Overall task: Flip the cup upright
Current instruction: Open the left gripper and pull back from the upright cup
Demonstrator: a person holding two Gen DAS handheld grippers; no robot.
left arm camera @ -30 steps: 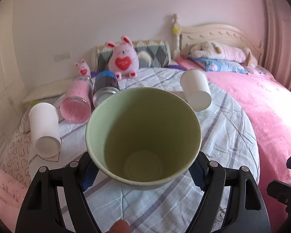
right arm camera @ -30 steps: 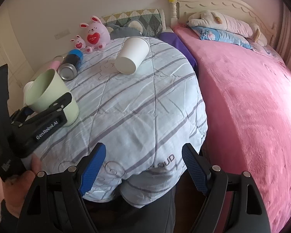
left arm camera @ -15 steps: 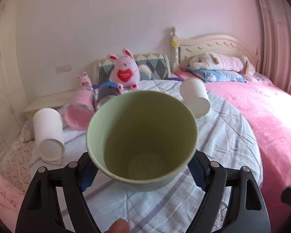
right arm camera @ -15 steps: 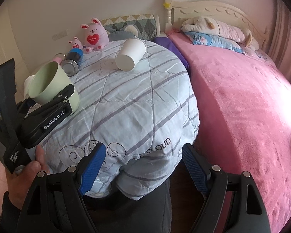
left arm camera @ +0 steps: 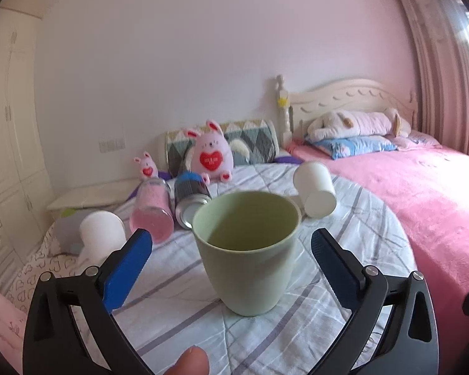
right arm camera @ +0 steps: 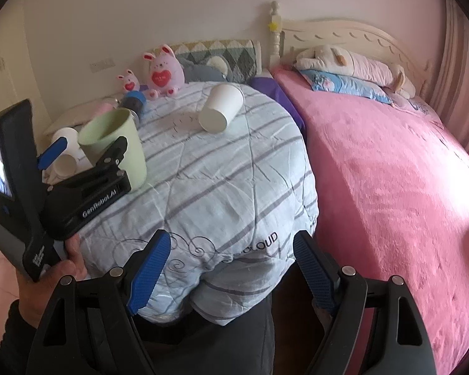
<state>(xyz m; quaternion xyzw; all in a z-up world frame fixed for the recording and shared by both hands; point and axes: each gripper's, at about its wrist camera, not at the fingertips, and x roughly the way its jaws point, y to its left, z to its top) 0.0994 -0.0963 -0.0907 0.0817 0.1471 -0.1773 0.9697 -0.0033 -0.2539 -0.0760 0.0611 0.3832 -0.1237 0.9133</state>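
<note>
A pale green cup [left arm camera: 245, 250] stands upright on the striped quilt [left arm camera: 353, 218], mouth up. My left gripper [left arm camera: 231, 243] is open, its blue pads on either side of the cup and apart from it. The cup also shows in the right wrist view [right arm camera: 115, 147], with the left gripper [right arm camera: 84, 148] around it. My right gripper [right arm camera: 231, 259] is open and empty over the quilt's front edge. A white paper cup [left arm camera: 315, 189] lies on its side at the back right, also in the right wrist view [right arm camera: 220, 112]. Another white cup [left arm camera: 101, 234] lies on the left.
A pink bottle [left arm camera: 151, 211] and a dark can with a blue band [left arm camera: 189, 195] lie on their sides behind the green cup. Two pink plush rabbits [left arm camera: 211, 157] sit at the back. A pink bed [right arm camera: 390, 162] lies to the right.
My left gripper has set the green cup upright on the quilt and opened, letting go of it. The right gripper has drawn back a little.
</note>
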